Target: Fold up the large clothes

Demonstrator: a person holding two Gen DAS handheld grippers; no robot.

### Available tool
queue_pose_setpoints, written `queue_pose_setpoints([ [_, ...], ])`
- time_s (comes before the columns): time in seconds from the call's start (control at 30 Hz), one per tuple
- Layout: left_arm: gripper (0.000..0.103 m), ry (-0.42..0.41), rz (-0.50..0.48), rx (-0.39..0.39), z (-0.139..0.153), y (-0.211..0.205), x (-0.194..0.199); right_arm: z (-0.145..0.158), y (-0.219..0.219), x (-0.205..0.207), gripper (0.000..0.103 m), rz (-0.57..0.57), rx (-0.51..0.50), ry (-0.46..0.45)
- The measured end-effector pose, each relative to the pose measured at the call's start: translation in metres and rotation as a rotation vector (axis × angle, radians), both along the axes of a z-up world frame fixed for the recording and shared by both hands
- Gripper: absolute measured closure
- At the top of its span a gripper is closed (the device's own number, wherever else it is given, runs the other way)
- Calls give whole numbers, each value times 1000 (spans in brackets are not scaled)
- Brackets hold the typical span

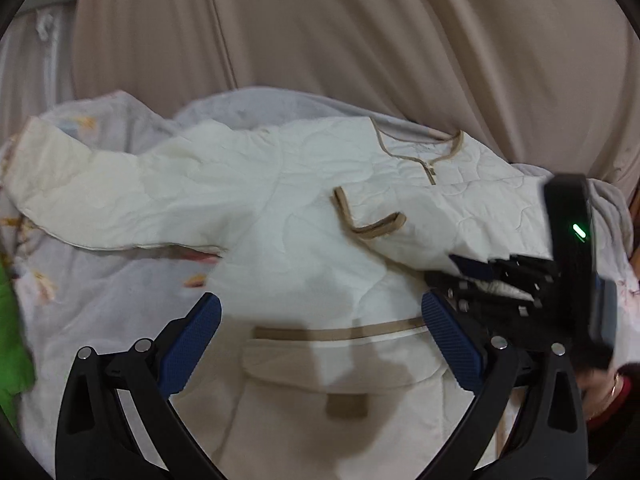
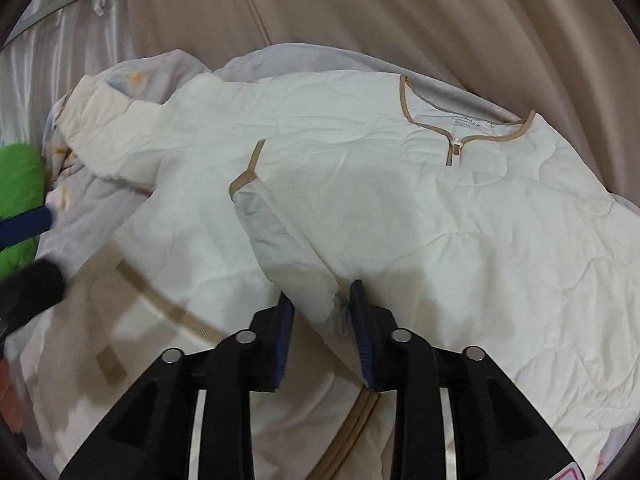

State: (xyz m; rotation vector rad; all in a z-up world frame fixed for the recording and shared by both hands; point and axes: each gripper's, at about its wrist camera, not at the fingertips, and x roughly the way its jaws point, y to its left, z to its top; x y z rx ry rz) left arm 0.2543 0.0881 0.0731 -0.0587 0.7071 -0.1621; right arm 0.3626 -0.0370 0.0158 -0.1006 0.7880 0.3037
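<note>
A cream quilted jacket [image 1: 280,208] with tan trim lies spread on a pale bedsheet [image 1: 100,300]; it also shows in the right wrist view [image 2: 440,220]. Its left sleeve [image 1: 100,196] stretches out to the left. Its right sleeve [image 2: 288,216], with a tan cuff [image 1: 372,228], is folded across the chest. My left gripper [image 1: 320,320] is open and empty above the jacket's lower front, near a tan pocket flap [image 1: 344,368]. My right gripper [image 2: 322,304] is shut on the folded sleeve; it shows at the right of the left wrist view [image 1: 492,276].
Beige curtains [image 1: 360,32] hang behind the bed. A bright green cloth [image 1: 12,340] lies at the left edge, also in the right wrist view [image 2: 20,184]. The person's hand [image 1: 608,388] shows at lower right.
</note>
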Motion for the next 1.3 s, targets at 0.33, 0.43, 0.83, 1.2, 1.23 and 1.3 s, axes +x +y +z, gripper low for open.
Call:
queue_pose_setpoints([
  [0.33, 5, 285, -77, -251, -49, -33, 87, 18, -194, -103, 49, -339, 161, -65],
  [0.43, 15, 344, -53, -333, -62, -35, 103, 5, -247, -113, 47, -449, 253, -7],
  [0.83, 97, 55, -86, -283, 25, -15, 116, 1, -262, -74, 91, -469, 535, -29],
  [1.2, 95, 159, -36, -179, -64, 1, 132, -31, -261, -97, 102, -526, 297, 51],
  [1.23, 94, 159, -37, -180, -65, 1, 132, -19, -263, -107, 102, -538, 287, 4],
  [1.3, 93, 154, -36, -175, -65, 2, 131, 5, -269, -112, 101, -545, 292, -79],
])
